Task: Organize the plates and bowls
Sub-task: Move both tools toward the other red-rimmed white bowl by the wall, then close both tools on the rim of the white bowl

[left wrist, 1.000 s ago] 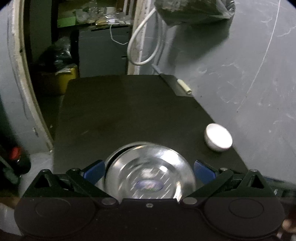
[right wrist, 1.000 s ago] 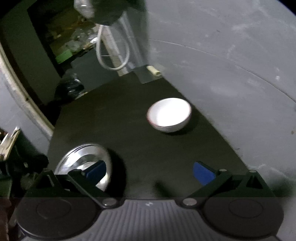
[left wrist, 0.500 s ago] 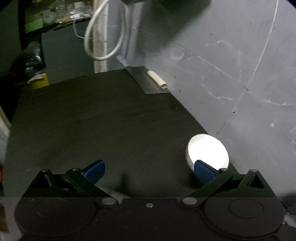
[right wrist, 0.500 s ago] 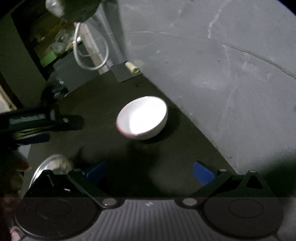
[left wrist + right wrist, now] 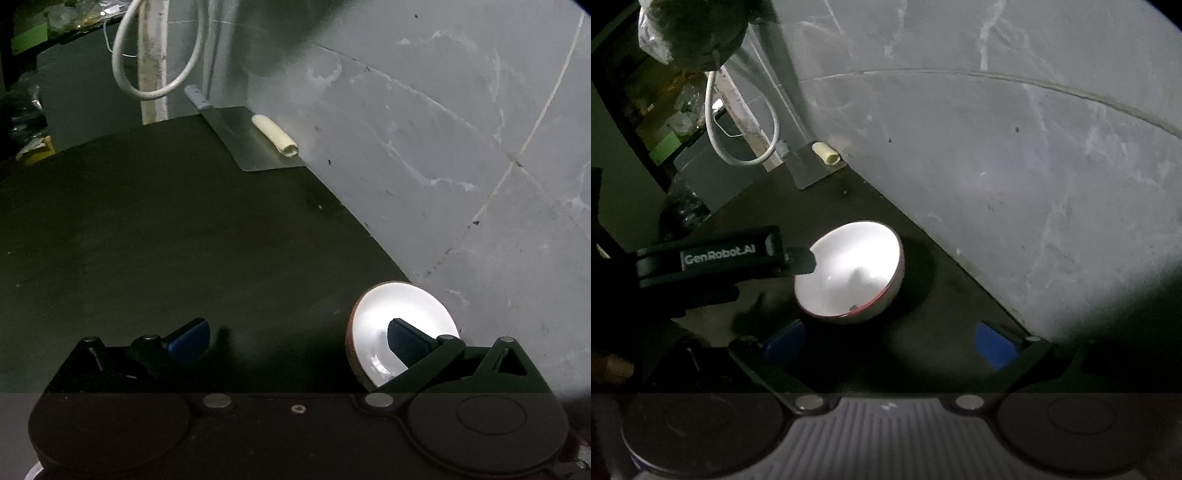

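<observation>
A white bowl with a red rim sits on the dark table near the grey wall. It also shows in the left wrist view. My left gripper is open, its right finger over the bowl's inside and its left finger outside the rim. In the right wrist view the left gripper's body reaches the bowl's left rim. My right gripper is open and empty just in front of the bowl. The steel plate is out of view.
A cleaver with a pale handle lies at the table's far end by the wall. A white cable loop hangs behind it. A dark bag hangs above. Cluttered shelves stand at the far left.
My left gripper has left the steel plate and moved right to the white bowl, one finger now over its inside. My right gripper has come closer to the bowl.
</observation>
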Demonstrator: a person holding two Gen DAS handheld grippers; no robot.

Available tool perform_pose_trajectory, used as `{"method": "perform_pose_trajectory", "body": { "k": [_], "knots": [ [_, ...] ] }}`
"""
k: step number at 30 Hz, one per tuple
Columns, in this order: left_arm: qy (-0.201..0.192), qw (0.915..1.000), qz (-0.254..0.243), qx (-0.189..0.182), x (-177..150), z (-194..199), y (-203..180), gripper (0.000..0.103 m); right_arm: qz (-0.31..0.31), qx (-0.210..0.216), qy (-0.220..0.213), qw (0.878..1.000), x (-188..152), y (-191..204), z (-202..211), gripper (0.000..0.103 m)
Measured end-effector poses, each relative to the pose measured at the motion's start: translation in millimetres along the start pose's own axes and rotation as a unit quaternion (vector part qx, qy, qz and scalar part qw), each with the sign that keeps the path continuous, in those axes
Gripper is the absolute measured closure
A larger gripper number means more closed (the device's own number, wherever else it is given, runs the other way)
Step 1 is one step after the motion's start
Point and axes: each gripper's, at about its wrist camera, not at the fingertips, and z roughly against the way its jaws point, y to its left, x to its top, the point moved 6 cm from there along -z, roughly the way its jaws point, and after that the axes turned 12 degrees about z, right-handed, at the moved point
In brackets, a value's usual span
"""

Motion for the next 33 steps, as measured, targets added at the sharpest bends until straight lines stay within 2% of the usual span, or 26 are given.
{"method": "perform_pose_trajectory", "body": {
  "k": [7,10,14,19,21,27,33],
  "knots": [
    [0.013,0.9999,-0.009,-0.001,-1,-15,-6,0.001,0.004,-0.004,0.008,1.000,0,-3,-4,0.004],
    [0.017,0.9998,-0.014,-0.003,-2,-18,-8,0.001,0.002,-0.002,0.008,1.000,2,-2,-8,0.009],
    [0.027,0.9995,-0.013,-0.012,-2,-19,-10,0.006,0.001,0.003,0.002,1.000,6,-1,-11,0.010],
    [0.044,0.9984,0.003,-0.035,-4,-20,-12,0.024,0.003,0.013,-0.004,1.000,11,2,-13,0.017],
    [0.049,0.9980,0.003,-0.039,-5,-21,-14,0.035,0.000,0.016,-0.005,1.000,13,1,-13,0.021],
    [0.058,0.9970,0.012,-0.050,-4,-22,-15,0.066,-0.001,0.015,-0.004,1.000,13,0,-17,0.038],
    [0.075,0.9947,0.026,-0.065,-7,-24,-14,0.091,0.002,0.020,-0.002,1.000,13,1,-21,0.053]
  ]
}}
